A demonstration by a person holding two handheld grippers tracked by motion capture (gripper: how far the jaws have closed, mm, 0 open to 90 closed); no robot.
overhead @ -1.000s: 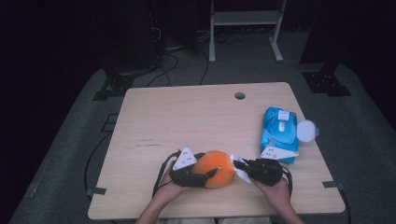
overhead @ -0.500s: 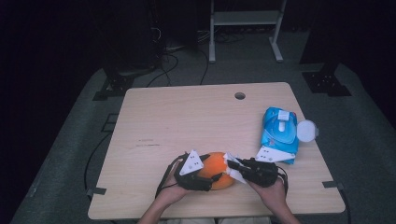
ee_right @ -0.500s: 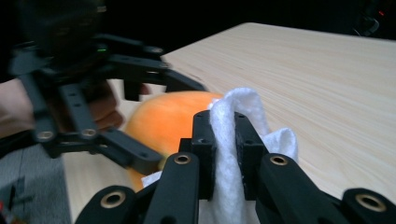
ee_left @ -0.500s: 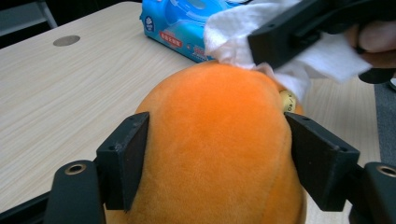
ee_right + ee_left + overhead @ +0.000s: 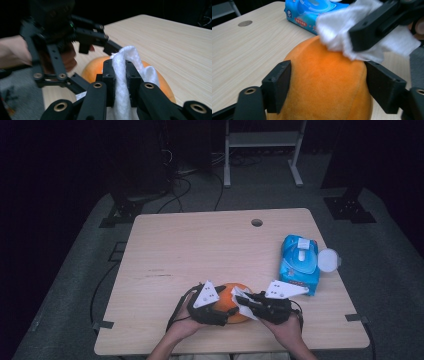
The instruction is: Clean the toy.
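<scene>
An orange plush ball (image 5: 324, 80) sits near the table's front edge, held between the jaws of my left gripper (image 5: 328, 82), which is shut on its sides. In the high view the orange ball (image 5: 235, 292) lies between both hands, with my left gripper (image 5: 220, 307) at its left. My right gripper (image 5: 245, 302) is shut on a white wipe (image 5: 122, 75) and presses it onto the top of the ball. That white wipe (image 5: 352, 32) shows in the left gripper view, draped over the ball's upper right. My right gripper (image 5: 119, 72) pinches the wipe upright.
A blue wet-wipe pack (image 5: 299, 262) with its lid open lies at the table's right, also seen as the blue pack (image 5: 312, 12). A white round lid (image 5: 328, 260) lies at its right. The table (image 5: 200, 250) has a cable hole (image 5: 257, 222) at the back.
Both grippers and the ball have shifted slightly toward the front edge. The right gripper with the wipe has moved in onto the ball's top.
</scene>
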